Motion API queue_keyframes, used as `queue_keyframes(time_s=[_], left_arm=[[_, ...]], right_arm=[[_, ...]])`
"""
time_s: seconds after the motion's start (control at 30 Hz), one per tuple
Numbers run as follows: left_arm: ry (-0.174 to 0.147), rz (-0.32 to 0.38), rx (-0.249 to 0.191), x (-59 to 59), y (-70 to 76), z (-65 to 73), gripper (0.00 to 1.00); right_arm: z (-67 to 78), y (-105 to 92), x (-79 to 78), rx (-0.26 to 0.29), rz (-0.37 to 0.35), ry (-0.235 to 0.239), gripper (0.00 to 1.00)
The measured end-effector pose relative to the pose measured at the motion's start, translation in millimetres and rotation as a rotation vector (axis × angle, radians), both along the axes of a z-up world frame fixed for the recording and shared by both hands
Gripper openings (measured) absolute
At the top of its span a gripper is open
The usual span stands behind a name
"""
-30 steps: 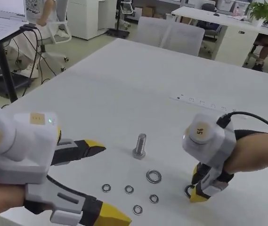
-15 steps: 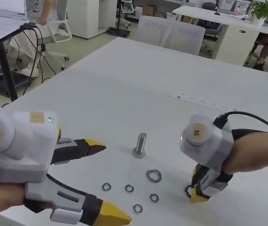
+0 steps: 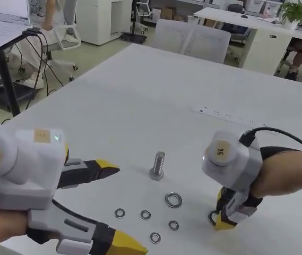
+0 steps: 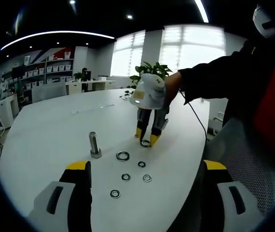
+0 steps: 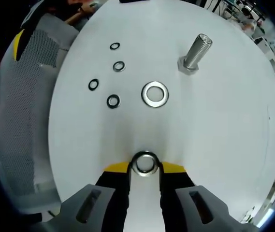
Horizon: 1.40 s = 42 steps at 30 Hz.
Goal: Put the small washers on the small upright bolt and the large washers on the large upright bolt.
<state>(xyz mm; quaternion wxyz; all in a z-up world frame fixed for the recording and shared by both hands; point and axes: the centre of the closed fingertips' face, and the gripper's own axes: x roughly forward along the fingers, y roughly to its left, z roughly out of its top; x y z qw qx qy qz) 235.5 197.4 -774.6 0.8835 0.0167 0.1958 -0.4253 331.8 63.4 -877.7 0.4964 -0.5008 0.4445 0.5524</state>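
Our right gripper (image 3: 217, 219) is closed narrow on a large washer (image 5: 145, 163) at the near right of the table (image 3: 140, 95). The upright bolt (image 3: 158, 164), axis vertical, stands to its far left, so we judge a lift, then a leftward carry. Our left gripper (image 3: 122, 207) hangs wide open, near left.

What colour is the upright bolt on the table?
Silver metal; the bolt shows best in the right gripper view.

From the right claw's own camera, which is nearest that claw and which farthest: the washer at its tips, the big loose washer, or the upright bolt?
1. The silver metal washer, between the right claw's tips.
2. The large loose silver washer, flat on the white table ahead.
3. The upright silver steel bolt, beyond it, upper right.
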Motion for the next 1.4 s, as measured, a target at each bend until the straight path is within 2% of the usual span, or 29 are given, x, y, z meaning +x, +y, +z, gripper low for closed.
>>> queue_keyframes(time_s=[0.23, 0.43, 1.07, 1.23, 1.4], left_arm=[[0.001, -0.002, 0.002, 0.7, -1.1, -0.2, 0.93], [-0.002, 0.000, 0.000, 1.7, -0.9, 0.4, 0.93], [-0.028, 0.004, -0.011, 2.8, -0.1, 5.6, 0.94], [-0.050, 0.026, -0.021, 5.7, 5.2, 12.1, 0.93], [-0.060, 0.046, -0.014, 6.8, 10.8, 13.1, 0.93]], right_arm=[[0.6, -0.3, 0.2, -0.004, 0.001, 0.003, 0.24], [7.9, 1.9, -0.6, -0.005, 0.003, 0.004, 0.24], [60.1, 32.6, 4.1, 0.072, 0.034, -0.054, 0.24], [70.7, 42.1, 6.7, 0.084, 0.046, -0.069, 0.24], [78.4, 49.9, 10.3, 0.095, 0.057, -0.090, 0.24]])
